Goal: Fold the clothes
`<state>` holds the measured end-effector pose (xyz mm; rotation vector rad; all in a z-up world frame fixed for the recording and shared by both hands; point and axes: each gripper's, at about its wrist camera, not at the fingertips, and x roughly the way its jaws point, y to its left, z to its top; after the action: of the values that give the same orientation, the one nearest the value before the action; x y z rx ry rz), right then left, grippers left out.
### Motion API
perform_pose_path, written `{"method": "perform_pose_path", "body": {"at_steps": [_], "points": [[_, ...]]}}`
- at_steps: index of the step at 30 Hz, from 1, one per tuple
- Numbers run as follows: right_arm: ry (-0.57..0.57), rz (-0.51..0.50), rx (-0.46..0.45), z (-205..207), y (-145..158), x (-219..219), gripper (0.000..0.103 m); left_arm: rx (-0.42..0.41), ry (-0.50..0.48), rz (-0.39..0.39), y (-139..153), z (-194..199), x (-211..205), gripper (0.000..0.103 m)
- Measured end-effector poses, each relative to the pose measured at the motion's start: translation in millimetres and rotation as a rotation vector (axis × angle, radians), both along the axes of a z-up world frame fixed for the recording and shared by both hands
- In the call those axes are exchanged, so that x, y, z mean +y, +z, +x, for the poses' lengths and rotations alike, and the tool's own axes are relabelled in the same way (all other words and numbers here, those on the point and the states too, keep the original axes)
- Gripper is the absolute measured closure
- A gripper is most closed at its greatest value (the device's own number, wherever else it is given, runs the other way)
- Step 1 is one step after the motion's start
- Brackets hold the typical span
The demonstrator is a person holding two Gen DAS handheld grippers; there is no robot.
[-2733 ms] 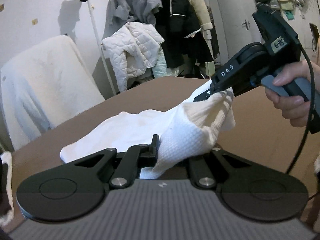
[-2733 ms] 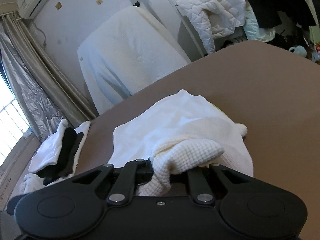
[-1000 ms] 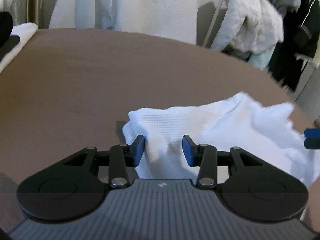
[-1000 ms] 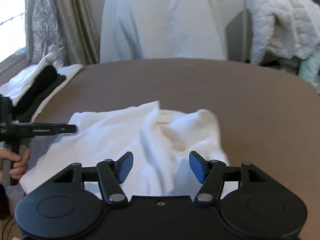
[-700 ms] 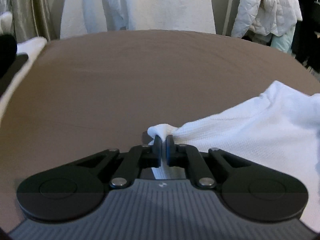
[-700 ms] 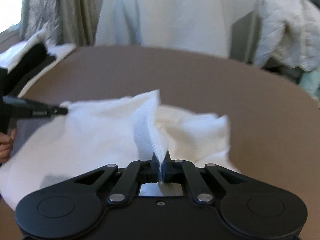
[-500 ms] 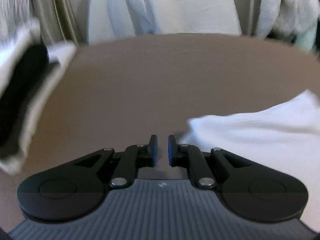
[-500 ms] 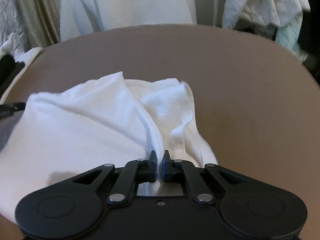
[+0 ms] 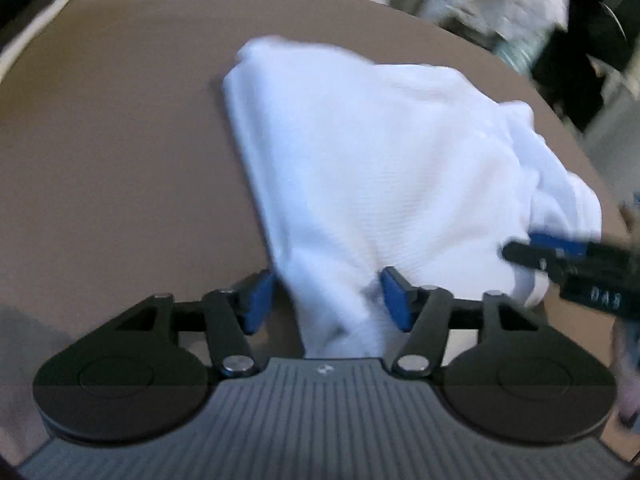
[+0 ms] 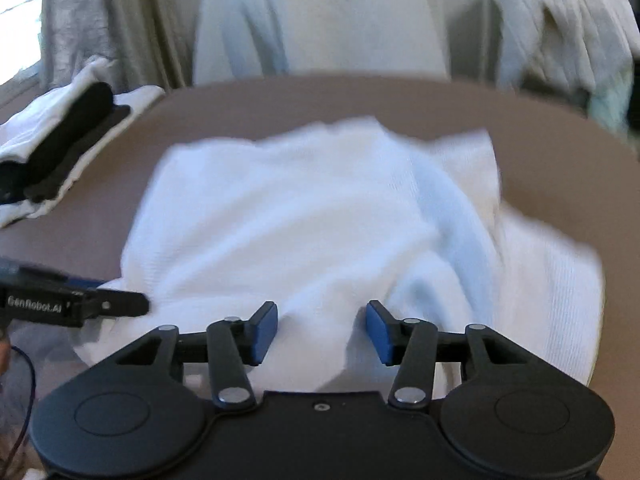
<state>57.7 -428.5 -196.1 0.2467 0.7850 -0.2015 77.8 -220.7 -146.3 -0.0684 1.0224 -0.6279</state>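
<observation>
Left gripper (image 9: pixel 326 294): jaws spread around white garment (image 9: pixel 384 168); side read "GenRobot.AI".
Right gripper (image 10: pixel 320 330): jaws spread over garment; side read "DAS".
Bench (image 9: pixel 112 128): brown.

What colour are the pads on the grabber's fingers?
Blue pads, clearest in the right wrist view.

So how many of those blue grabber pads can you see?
4: two on the left gripper beside the white garment, two on the right gripper over it.
</observation>
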Motion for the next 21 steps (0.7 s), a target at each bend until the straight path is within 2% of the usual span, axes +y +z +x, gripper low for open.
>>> {"method": "perform_pose_path", "body": {"at_steps": [2,4,9,12,14,17,18,21], "points": [[-0.027,0.044,-0.027,-18,-1,-2,0.046,-0.002,0.031,-0.020,-2,-8,4,0.042],[-0.056,0.065,-0.040,-36,2,-3,0.046,-0.028,0.022,0.002,0,-9,1,0.040],[-0.212,0.127,-0.118,-65,8,-28,0.044,-0.024,0.021,-0.004,1,-6,5,0.039],[-0.245,0.214,-0.161,-65,0,-47,0.044,-0.021,0.011,-0.012,2,-6,8,0.038],[-0.271,0.231,-0.169,-60,-3,-56,0.045,-0.024,0.009,-0.010,1,-5,7,0.038],[-0.341,0.211,-0.166,-52,-10,-69,0.054,-0.022,0.010,-0.007,0,-5,7,0.036],[-0.365,0.205,-0.163,-52,-12,-73,0.063,-0.020,0.011,-0.007,0,-5,8,0.036],[-0.390,0.218,-0.169,-57,-11,-79,0.066,-0.007,0.013,-0.010,2,-4,11,0.034]]}}
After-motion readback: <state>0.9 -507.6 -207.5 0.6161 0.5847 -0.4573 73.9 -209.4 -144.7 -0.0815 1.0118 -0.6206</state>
